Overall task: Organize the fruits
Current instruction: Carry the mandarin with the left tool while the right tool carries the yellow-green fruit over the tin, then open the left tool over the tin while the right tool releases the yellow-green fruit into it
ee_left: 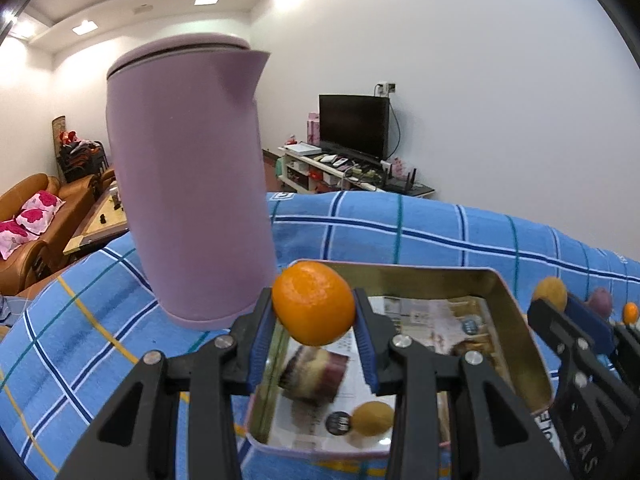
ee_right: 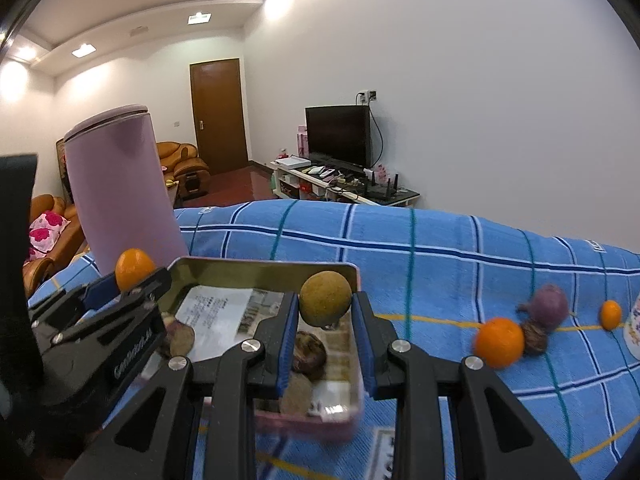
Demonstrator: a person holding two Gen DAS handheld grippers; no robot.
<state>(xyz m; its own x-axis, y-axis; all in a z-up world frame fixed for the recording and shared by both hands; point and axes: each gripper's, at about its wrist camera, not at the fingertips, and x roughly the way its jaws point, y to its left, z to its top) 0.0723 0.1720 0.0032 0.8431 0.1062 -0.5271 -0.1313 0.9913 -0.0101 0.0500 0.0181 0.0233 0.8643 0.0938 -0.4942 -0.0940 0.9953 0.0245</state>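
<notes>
Fruits are going two at once: we are pinching a round orange mandarin (ee_left: 314,303) in our left gripper (ee_left: 314,322) and a dull yellow-brown longan (ee_right: 325,299) in our right gripper (ee_right: 325,320), both at frame centre above the open paper-lined metal tin (ee_left: 516,320).

My own fingers (ee_right: 288,344) hide part of the tin (ee_right: 260,268); the fruit inside it is a blur, and a white cup (ee_right: 633,332) is cut off at the right edge.
</notes>
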